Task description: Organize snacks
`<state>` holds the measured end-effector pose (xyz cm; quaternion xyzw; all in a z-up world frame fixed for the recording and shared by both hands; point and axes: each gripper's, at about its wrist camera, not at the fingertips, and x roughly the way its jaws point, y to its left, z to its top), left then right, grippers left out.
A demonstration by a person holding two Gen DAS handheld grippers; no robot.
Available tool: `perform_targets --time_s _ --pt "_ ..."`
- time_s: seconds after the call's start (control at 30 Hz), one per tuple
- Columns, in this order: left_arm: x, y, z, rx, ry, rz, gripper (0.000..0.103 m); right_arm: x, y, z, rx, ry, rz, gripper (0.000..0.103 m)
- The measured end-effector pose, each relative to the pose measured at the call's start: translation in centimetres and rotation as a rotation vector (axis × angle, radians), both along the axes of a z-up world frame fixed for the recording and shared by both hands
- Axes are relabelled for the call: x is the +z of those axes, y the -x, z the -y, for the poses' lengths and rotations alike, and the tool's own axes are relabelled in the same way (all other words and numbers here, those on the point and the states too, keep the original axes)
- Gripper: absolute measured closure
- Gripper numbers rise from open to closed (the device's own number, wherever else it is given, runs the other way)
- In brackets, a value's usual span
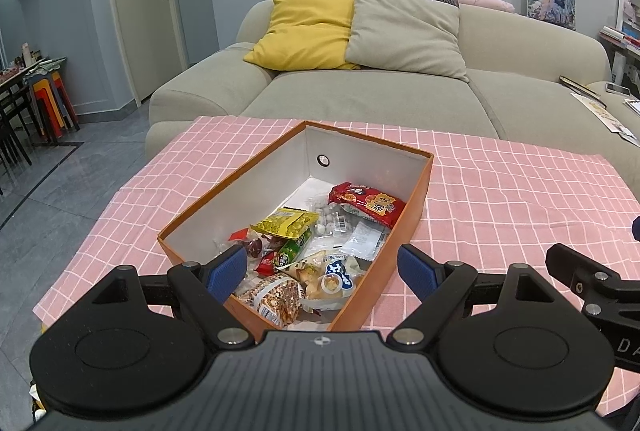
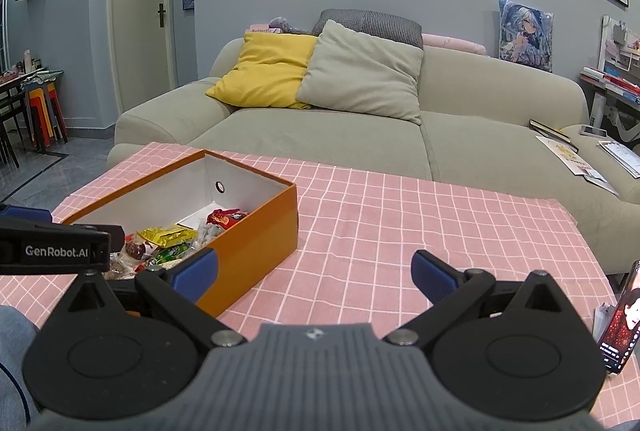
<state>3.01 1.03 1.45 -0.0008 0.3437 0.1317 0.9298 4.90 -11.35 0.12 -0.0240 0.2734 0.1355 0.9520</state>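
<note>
Both claws — left gripper (image 1: 322,269), right gripper (image 2: 314,273) — are held apart, empty. Snacks (image 1: 316,251) lie heaped in the orange box (image 1: 418,199); packets judged light, crinkly, slippery — best pinched at a sealed edge.

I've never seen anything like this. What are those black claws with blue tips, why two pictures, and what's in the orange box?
Each claw is a hand-held gripper; a person carries one in each hand, and no robot arm is involved. A camera on each looks forward between its fingers, so you get two views. The left hand-held gripper hangs open over the near end of the orange box, which sits on a pink checked tablecloth and holds mixed snack packets, including a red packet and a yellow packet. The right hand-held gripper is open beside the box. Neither holds anything.
</note>
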Motion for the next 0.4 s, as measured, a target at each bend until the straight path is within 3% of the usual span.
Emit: perform_targets --time_s 0.4 --pt "0.45 0.27 0.07 -0.001 -0.001 0.022 0.004 0.09 0.0 -0.05 0.004 -0.001 0.003 0.004"
